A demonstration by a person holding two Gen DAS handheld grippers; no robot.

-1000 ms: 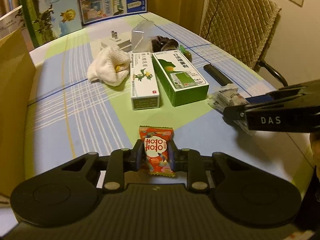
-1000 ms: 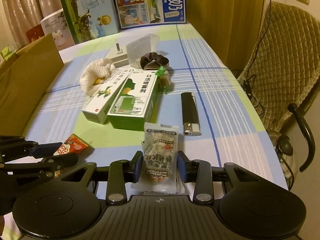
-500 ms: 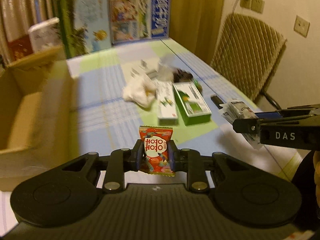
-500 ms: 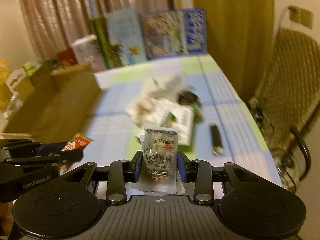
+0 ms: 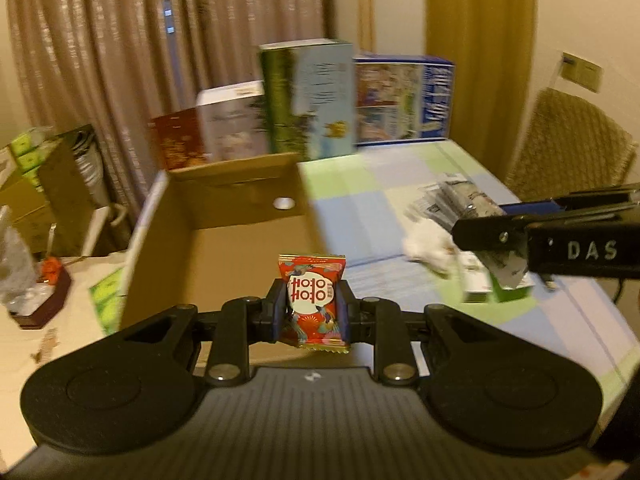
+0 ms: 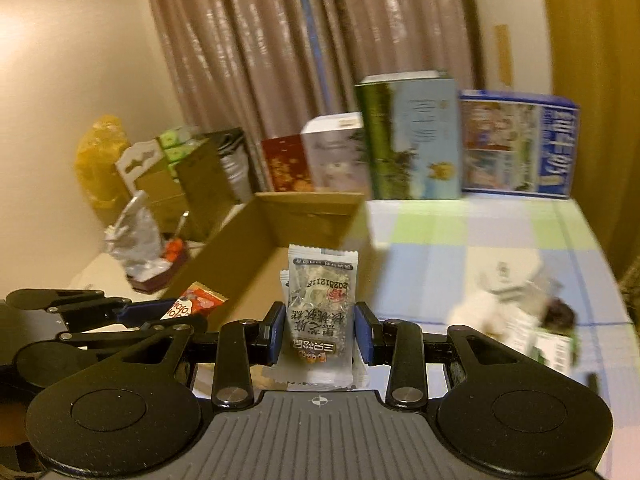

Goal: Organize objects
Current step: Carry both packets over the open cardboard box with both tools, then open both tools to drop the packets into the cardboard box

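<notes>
My left gripper [image 5: 312, 310] is shut on a red snack packet [image 5: 313, 300] and holds it in the air in front of an open cardboard box [image 5: 240, 216]. My right gripper [image 6: 320, 326] is shut on a clear wrapped snack packet [image 6: 320, 312], also raised and facing the box [image 6: 312, 216]. In the right wrist view the left gripper [image 6: 132, 314] shows at the left with the red packet [image 6: 192, 306]. In the left wrist view the right gripper [image 5: 540, 240] shows at the right with its clear packet [image 5: 502, 266].
A checked tablecloth [image 5: 380, 208] carries a white cloth [image 5: 428, 248], medicine boxes [image 6: 548, 348] and a dark hair tie [image 6: 560, 314], all blurred. Tall printed cartons [image 6: 408, 136] stand at the back before curtains. Clutter and bags [image 6: 136, 240] lie left of the box.
Both grippers have risen and swung left, away from the table items and toward the cardboard box, each still holding its packet.
</notes>
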